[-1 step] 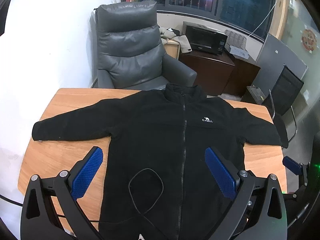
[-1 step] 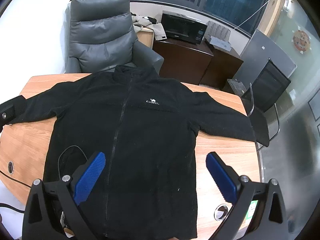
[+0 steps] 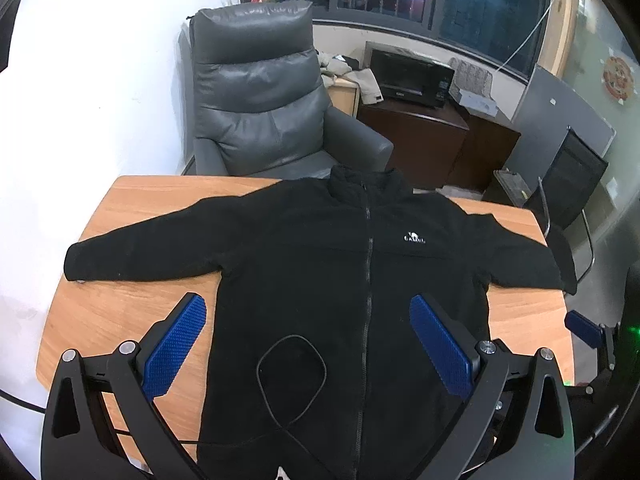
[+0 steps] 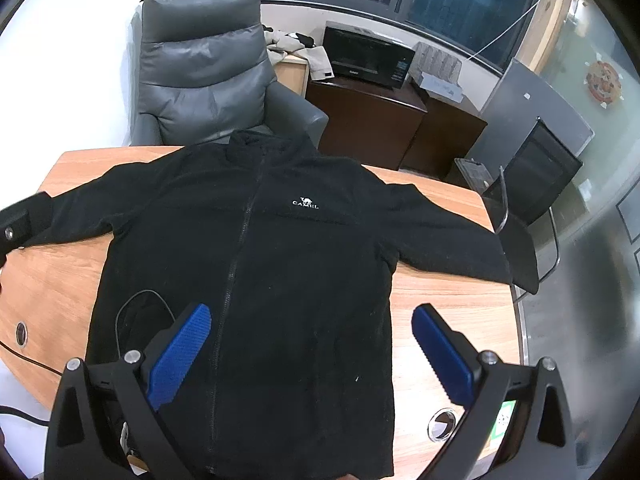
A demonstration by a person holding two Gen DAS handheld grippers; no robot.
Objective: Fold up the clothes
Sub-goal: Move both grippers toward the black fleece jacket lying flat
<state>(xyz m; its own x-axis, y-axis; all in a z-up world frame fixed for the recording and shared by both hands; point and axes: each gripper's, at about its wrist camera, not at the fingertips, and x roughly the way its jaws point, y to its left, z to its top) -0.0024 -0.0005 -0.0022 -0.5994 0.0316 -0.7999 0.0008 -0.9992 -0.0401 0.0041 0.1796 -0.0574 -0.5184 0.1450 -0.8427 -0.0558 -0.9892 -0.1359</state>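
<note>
Both hand-held grippers are hanging above the near end of the counter [image 3: 132, 216], tilted steeply down toward the jacket [image 3: 360, 280]. The left hand-held gripper [image 3: 308, 344] is hovering over the jacket's lower left half, the right hand-held gripper [image 4: 312, 348] over its lower right. The holding hands are lying out of frame, the jacket's hem is being cut off at the bottom edge, and its right cuff is drooping past the counter's rim. A thin cable [image 3: 292, 380] is looping across the fabric. Both pairs of jaws are standing fully spread, released, grasping nothing. The jacket is lying flat, zipped, sleeves spread, collar toward the far armchair [image 3: 256, 96].
</note>
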